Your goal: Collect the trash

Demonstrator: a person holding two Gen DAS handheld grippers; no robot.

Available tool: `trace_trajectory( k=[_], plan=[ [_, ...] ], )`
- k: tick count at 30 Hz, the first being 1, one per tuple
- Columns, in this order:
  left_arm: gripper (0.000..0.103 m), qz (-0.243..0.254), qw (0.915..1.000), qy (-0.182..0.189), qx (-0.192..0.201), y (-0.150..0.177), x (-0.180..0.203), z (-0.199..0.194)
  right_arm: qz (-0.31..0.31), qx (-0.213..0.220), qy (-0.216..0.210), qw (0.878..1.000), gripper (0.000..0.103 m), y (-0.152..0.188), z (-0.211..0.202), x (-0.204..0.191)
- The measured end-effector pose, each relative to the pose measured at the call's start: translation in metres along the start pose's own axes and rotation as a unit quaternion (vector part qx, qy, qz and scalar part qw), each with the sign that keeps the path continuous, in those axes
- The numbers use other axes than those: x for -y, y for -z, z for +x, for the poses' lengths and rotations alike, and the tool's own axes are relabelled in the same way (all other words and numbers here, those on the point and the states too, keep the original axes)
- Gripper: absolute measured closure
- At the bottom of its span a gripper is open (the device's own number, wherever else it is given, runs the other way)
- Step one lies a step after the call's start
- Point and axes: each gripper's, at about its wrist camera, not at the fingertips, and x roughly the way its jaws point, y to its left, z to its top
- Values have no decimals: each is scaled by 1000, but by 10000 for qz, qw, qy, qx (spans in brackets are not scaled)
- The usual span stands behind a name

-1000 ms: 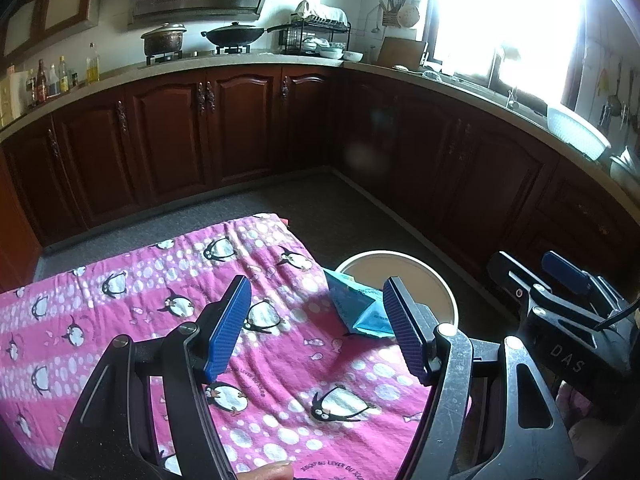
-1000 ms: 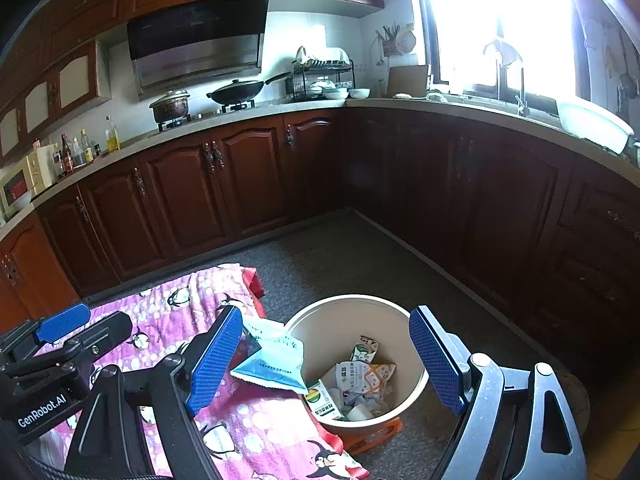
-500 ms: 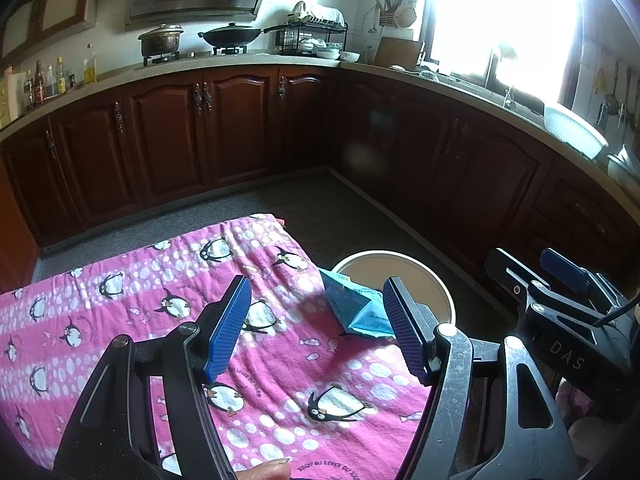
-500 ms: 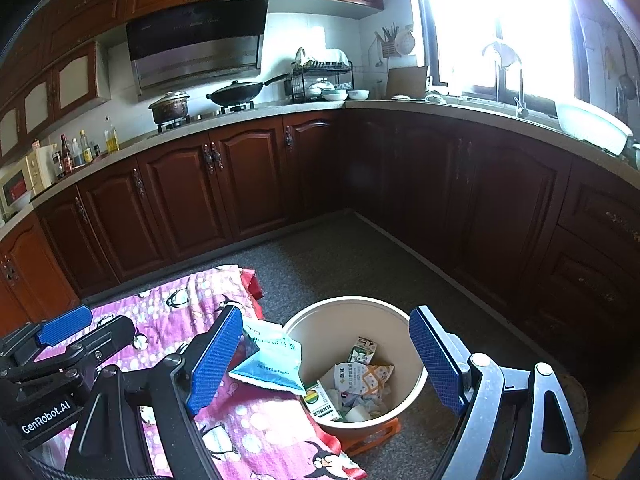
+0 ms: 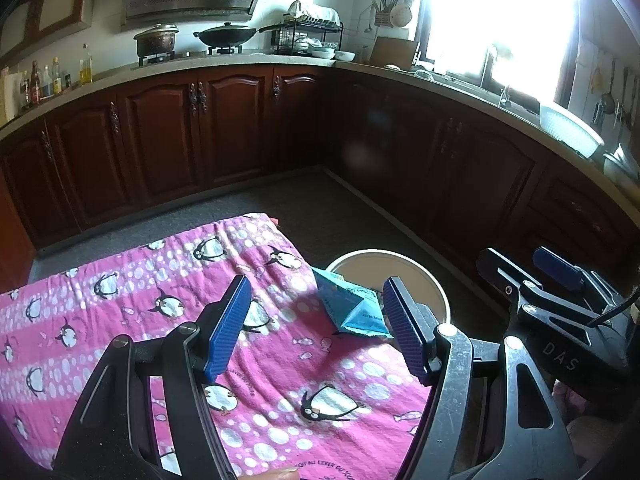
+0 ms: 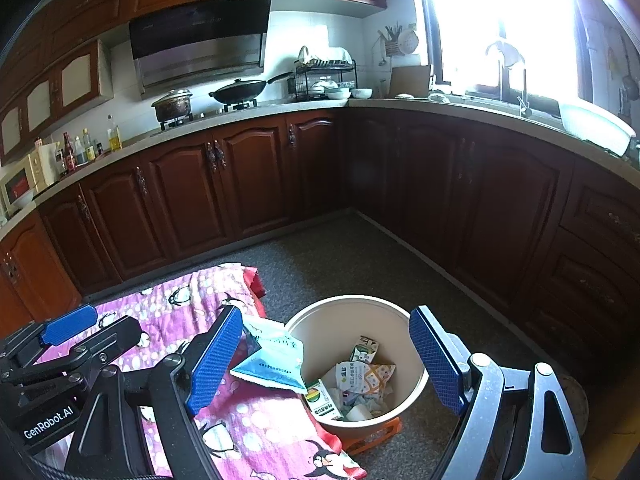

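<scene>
A light blue plastic packet [image 5: 352, 307] lies at the right edge of the pink penguin-print cloth [image 5: 160, 300], partly hanging toward the cream bin [image 5: 420, 276] on the floor. It also shows in the right wrist view [image 6: 272, 364], beside the bin [image 6: 320, 316], which holds cartons and wrappers [image 6: 360, 380]. My left gripper [image 5: 316, 328] is open and empty above the cloth, the packet just inside its right finger. My right gripper [image 6: 326, 364] is open and empty, spanning the packet and the bin's mouth.
Dark wooden kitchen cabinets [image 6: 248, 184] run along the back and right walls, with a stove, pots and a dish rack [image 6: 324, 76] on the counter. Grey floor [image 6: 360, 256] lies between table and cabinets. The bin stands on an orange base [image 6: 376, 436].
Both grippers stay open and nearly still. The left view has shifted very slightly; the packet and bin keep their places.
</scene>
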Motion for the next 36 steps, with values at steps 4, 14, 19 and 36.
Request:
trace_trajectory(
  k=[4, 14, 19, 36],
  plan=[
    [35, -23, 10000, 5, -26, 0, -1, 1, 28, -9, -23, 10000, 20, 0, -1, 2],
    [35, 46, 10000, 22, -31, 0, 3, 1, 37, -13, -24, 10000, 20, -1, -1, 3],
    [35, 86, 9999, 42, -30, 0, 6, 0, 55, -29, -17, 10000, 20, 0, -1, 5],
    [35, 238, 9997, 106, 38, 5, 11, 1, 94, -74, 19, 9999, 20, 1, 1, 10]
  ],
)
